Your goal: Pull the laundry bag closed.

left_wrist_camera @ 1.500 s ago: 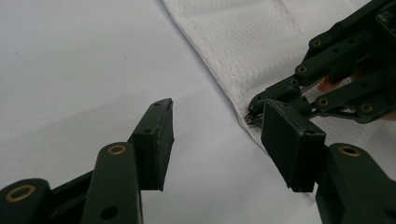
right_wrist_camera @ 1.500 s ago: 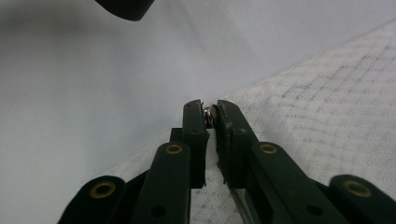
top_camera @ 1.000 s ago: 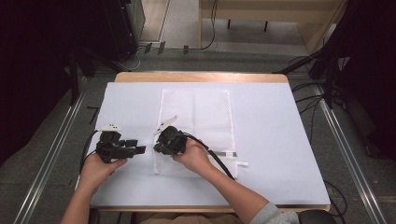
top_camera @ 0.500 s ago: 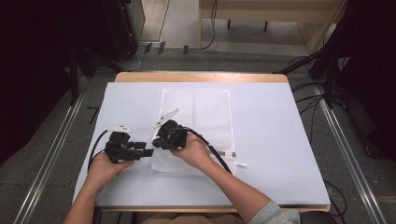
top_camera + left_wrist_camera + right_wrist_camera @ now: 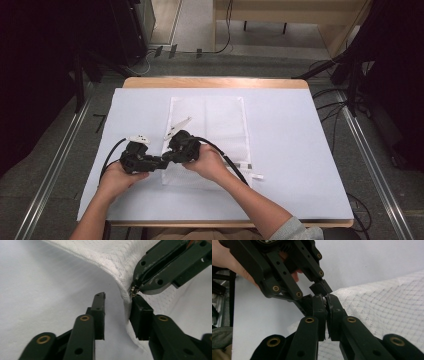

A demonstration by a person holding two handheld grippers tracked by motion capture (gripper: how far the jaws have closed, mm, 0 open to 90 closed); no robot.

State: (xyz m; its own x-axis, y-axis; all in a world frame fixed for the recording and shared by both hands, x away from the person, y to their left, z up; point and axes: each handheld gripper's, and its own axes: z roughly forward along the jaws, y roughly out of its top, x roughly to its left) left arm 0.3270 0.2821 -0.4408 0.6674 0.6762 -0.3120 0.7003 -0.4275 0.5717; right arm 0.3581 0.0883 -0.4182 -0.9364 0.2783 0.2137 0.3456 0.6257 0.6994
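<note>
Here, in the high view, a white mesh bag (image 5: 210, 135) is lying flat on the white table cover (image 5: 300, 150), its long axis running away from the person toward the far edge. Both grippers are meeting at the bag's near-left edge. The right gripper (image 5: 172, 152) is reaching in from the right and pointing left; the left gripper (image 5: 159, 162) is coming in from the left and pointing right, so the two sets of jaws are facing each other tip to tip. A white zipper tab (image 5: 256, 176) is lying at the near-right corner of the bag, well apart from both tools.

In the left gripper view, the left gripper (image 5: 117, 306) is standing with its jaws apart; they have just been closing, and a raised fold of the mesh bag (image 5: 110, 255) is running down beside the inner face of the right-hand jaw, not yet pinched. The right gripper (image 5: 136, 288) is entering from the upper right, its jaws together on a small metal piece, likely the zipper pull, at the bag's edge, just above the left gripper's right-hand jaw.

In the right gripper view, the right gripper (image 5: 326, 298) is clamped on the edge of the mesh bag (image 5: 382, 312), which is spreading away to the right. The left gripper (image 5: 318, 291) is angling down from the upper left, its tips touching or nearly touching the clamped point.

The fabric to be taken is lying directly between the left jaws, immediately beside the right gripper's hold, so the left hand is the nearer one for the coming pinch.
</note>
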